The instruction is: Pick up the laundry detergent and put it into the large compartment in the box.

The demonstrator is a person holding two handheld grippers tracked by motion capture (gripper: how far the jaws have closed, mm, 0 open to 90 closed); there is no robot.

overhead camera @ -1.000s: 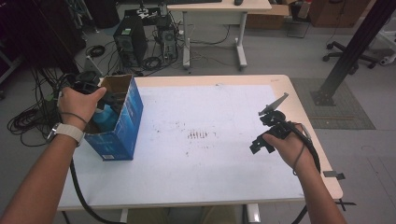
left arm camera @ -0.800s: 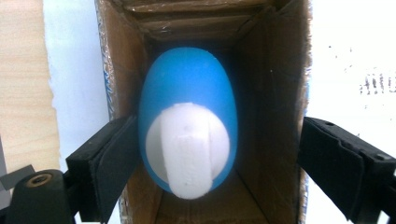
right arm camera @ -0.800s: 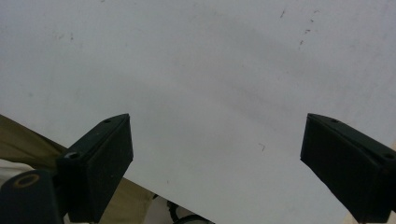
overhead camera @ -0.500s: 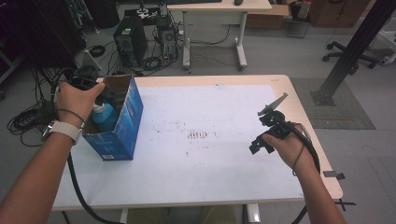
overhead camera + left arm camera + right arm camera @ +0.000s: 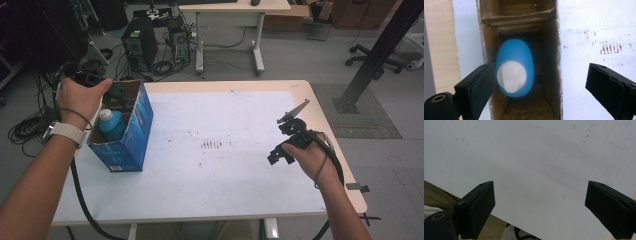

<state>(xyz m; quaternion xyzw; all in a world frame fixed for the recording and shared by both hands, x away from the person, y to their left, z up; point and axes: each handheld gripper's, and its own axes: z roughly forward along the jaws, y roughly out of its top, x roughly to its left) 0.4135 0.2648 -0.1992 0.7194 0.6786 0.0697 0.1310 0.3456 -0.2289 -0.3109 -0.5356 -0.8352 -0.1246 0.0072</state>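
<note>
Over at the left end of the table (image 5: 240, 200), the person's left hand (image 5: 80, 97) holds the left gripper (image 5: 539, 82) above an open blue cardboard box (image 5: 131, 145) that stands upright on the white tabletop near the left edge. Looking straight down through the left gripper view, a blue bottle (image 5: 515, 67) with a white cap (image 5: 511, 77) stands inside the box, against the wall on the view's left side. The gripper's jaws are spread wide and grasp nothing: one black pad sits just at the box's outer wall beside the bottle, the other hangs well off over the bare white table surface, so the box's whole width lies between them. From the high view the bottle (image 5: 111, 124) shows as a blue body with its white cap peeking out of the box's open top, right below the left hand.

Across the table, the right hand (image 5: 307, 155) holds the right gripper (image 5: 290, 125) above the tabletop near the right edge, well apart from the box. Its jaws [no point] are likewise parted wide, with nothing but white table between them. Faint dark marks (image 5: 212, 145) sit near the table's middle.
</note>
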